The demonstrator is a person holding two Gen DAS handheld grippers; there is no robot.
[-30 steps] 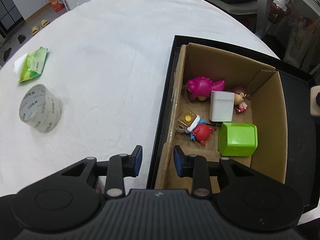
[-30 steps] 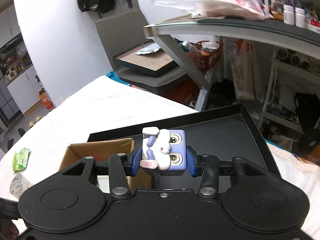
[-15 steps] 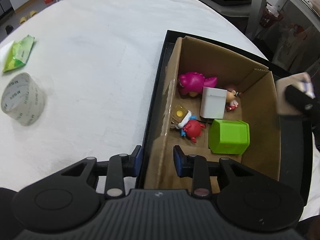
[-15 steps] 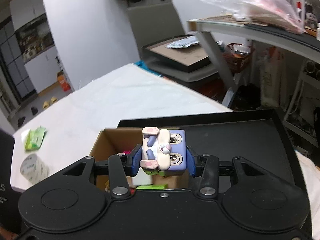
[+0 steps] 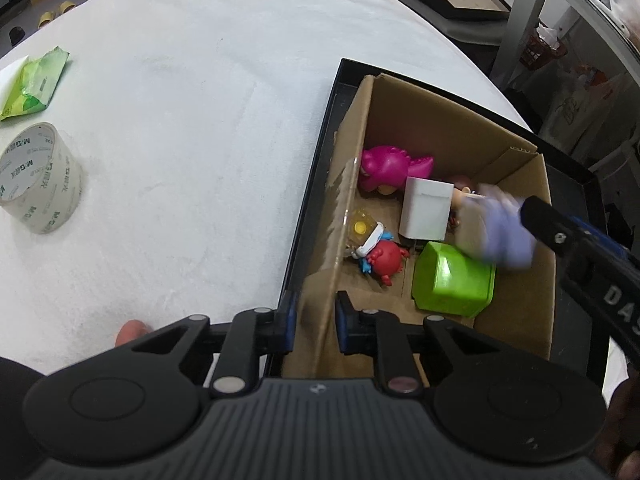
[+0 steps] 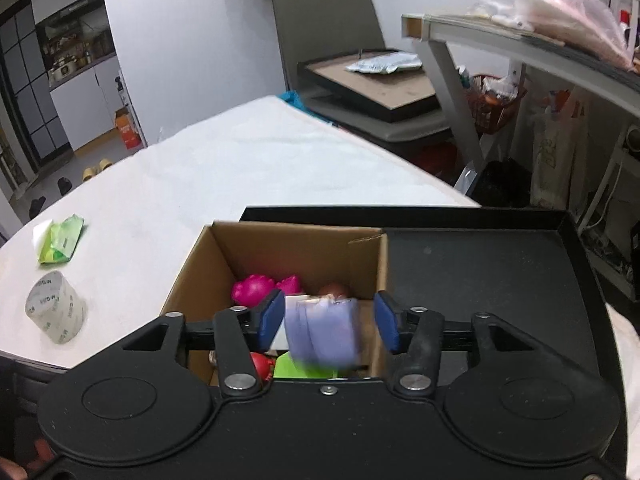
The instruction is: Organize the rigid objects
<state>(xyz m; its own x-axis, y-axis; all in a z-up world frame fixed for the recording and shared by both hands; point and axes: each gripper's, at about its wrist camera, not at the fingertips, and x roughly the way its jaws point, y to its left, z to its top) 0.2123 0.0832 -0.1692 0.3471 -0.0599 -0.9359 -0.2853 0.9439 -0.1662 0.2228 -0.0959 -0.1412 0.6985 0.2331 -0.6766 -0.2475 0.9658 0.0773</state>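
The right gripper (image 6: 328,326) has just spread its jaws — the purple block toy (image 6: 322,334), clamped half a second ago, now drops blurred into the cardboard box (image 5: 516,308) above the green cube (image 5: 454,280). The left gripper (image 5: 313,322) stays clenched on the box's near wall — one more item stowed.

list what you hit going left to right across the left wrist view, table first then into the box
green packet → tape roll → cardboard box near wall → yellow toy → red toy → white box → green cube → blurred purple toy
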